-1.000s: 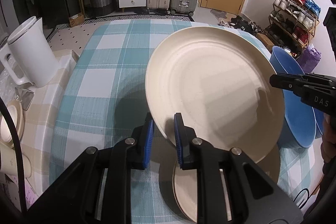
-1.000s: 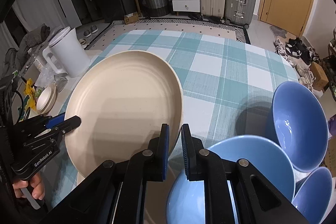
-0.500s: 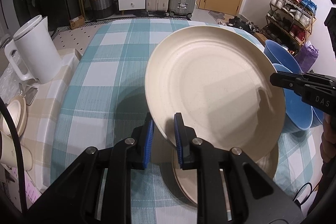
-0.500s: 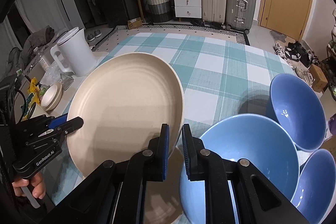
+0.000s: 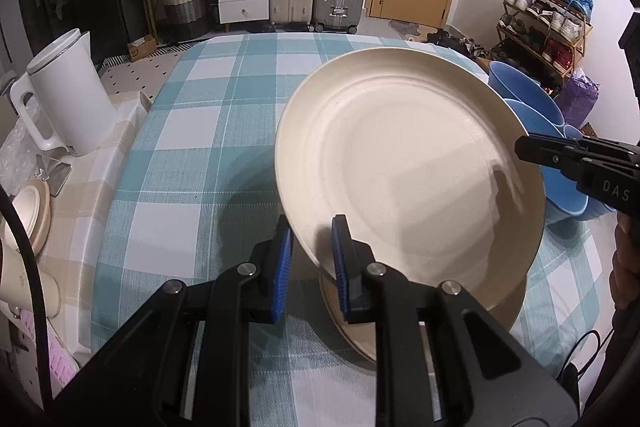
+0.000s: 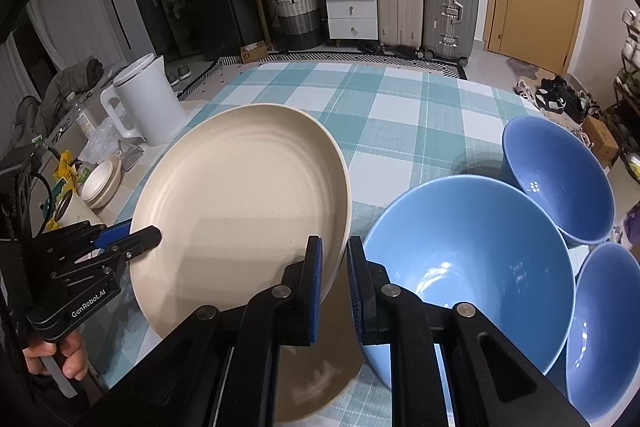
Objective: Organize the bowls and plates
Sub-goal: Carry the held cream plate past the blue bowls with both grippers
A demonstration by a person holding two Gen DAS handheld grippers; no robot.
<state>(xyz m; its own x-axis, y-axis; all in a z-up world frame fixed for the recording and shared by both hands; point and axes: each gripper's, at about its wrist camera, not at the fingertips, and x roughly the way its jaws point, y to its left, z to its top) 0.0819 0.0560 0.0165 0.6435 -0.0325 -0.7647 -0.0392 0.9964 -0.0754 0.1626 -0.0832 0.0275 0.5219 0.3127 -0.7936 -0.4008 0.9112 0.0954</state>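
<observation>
A large cream plate [image 5: 408, 171] is held tilted above the checked table by both grippers. My left gripper [image 5: 310, 251] is shut on its near left rim. My right gripper [image 6: 334, 267] is shut on the opposite rim [image 6: 240, 211]; it shows in the left wrist view [image 5: 520, 147] at the plate's right edge. Another cream plate [image 5: 360, 331] lies flat on the table under the held one, also seen in the right wrist view [image 6: 312, 379]. Three blue bowls stand to the right: a big near one [image 6: 464, 267], a far one [image 6: 560, 179] and one at the right edge [image 6: 604, 327].
A white kettle [image 5: 64, 95] stands on the side counter at the left, with a small cream dish [image 5: 32, 215] and a cup [image 5: 20, 291] near it. The checked tablecloth [image 5: 208, 131] covers the table. Suitcases, drawers and a shoe rack stand beyond.
Both grippers have lifted the cream plate a little higher over the lower plate. The view has pulled back, so more of the blue bowls and table shows.
</observation>
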